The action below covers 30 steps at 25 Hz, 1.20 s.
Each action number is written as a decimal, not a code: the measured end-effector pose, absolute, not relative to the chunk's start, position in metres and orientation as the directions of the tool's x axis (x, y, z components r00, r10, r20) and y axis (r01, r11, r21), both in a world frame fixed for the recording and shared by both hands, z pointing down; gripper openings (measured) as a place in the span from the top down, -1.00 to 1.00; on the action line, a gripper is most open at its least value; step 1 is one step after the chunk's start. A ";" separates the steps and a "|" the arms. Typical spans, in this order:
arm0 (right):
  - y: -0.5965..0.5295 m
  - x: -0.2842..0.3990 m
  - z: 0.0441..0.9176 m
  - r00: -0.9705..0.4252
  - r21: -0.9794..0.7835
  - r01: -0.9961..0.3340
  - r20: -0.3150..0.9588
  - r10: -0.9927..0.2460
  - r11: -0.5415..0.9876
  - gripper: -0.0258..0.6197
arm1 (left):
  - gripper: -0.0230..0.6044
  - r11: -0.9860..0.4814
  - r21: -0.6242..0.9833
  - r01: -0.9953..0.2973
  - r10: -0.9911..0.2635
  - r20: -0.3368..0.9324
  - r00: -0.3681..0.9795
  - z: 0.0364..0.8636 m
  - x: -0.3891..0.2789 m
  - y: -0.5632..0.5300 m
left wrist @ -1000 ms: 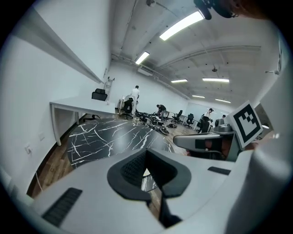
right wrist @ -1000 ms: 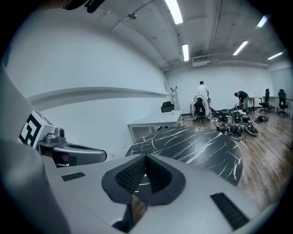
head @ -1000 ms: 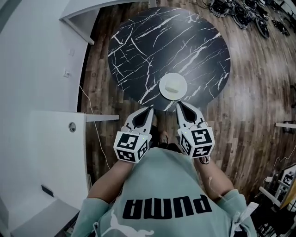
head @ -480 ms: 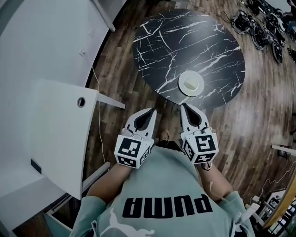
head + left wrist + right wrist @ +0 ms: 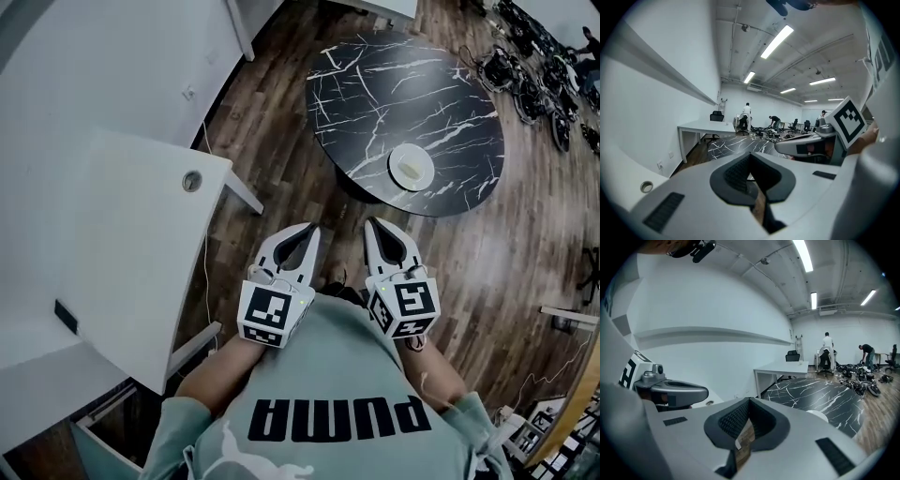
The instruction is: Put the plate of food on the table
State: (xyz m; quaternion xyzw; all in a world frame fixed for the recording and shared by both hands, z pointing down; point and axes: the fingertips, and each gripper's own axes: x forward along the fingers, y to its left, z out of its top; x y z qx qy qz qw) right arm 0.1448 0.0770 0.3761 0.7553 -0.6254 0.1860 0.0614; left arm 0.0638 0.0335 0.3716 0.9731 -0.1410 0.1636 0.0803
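The white plate of food [image 5: 411, 166] rests on the round black marble table [image 5: 375, 84], near its front right edge. It also shows as a pale disc [image 5: 818, 415] on the table [image 5: 820, 392] in the right gripper view. Both grippers are held close to the person's body, over the wooden floor and well short of the table. The left gripper [image 5: 307, 229] is shut with nothing in it. Beside it, the right gripper [image 5: 372, 224] is also shut and empty. In the left gripper view the jaws [image 5: 750, 155] meet at the tip.
A white desk [image 5: 112, 244] with a round cable hole [image 5: 192, 181] fills the left side. A heap of dark equipment [image 5: 534, 56] lies on the floor at the upper right. Another white desk [image 5: 783, 369] and people stand far behind the table.
The table with the plate has slid toward the upper right and grown smaller in the head view, and the white desk has come in from the left. Both grippers stay shut near the body.
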 end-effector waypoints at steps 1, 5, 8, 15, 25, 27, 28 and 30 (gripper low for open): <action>0.078 0.136 0.375 0.151 -0.136 -0.968 0.360 -0.921 -0.212 0.89 | 0.91 -0.946 0.110 -0.304 -0.253 0.333 0.908 0.369 0.054 0.033; 0.088 0.106 0.373 0.176 -0.118 -0.965 0.377 -0.909 -0.236 0.89 | 0.91 -0.938 0.142 -0.316 -0.260 0.314 0.913 0.367 0.016 0.037; 0.097 0.088 0.370 0.189 -0.119 -0.961 0.374 -0.908 -0.249 0.89 | 0.91 -0.937 0.150 -0.317 -0.262 0.303 0.916 0.368 -0.007 0.044; 0.135 0.058 0.375 0.156 -0.105 -0.972 0.371 -0.915 -0.209 0.89 | 0.91 -0.932 0.131 -0.338 -0.290 0.292 0.911 0.372 -0.026 0.080; 0.197 0.068 0.372 0.094 -0.096 -0.987 0.324 -0.941 -0.132 0.90 | 0.91 -0.896 0.086 -0.437 -0.396 0.297 0.869 0.377 -0.017 0.134; 0.210 0.074 0.377 0.088 -0.097 -0.987 0.321 -0.943 -0.125 0.90 | 0.91 -0.890 0.081 -0.449 -0.410 0.293 0.864 0.380 -0.013 0.148; 0.216 0.077 0.380 0.086 -0.093 -0.988 0.322 -0.943 -0.122 0.90 | 0.91 -0.887 0.078 -0.455 -0.416 0.292 0.861 0.382 -0.012 0.153; 0.225 0.080 0.384 0.078 -0.084 -0.990 0.320 -0.944 -0.111 0.90 | 0.91 -0.880 0.074 -0.469 -0.430 0.295 0.853 0.386 -0.010 0.160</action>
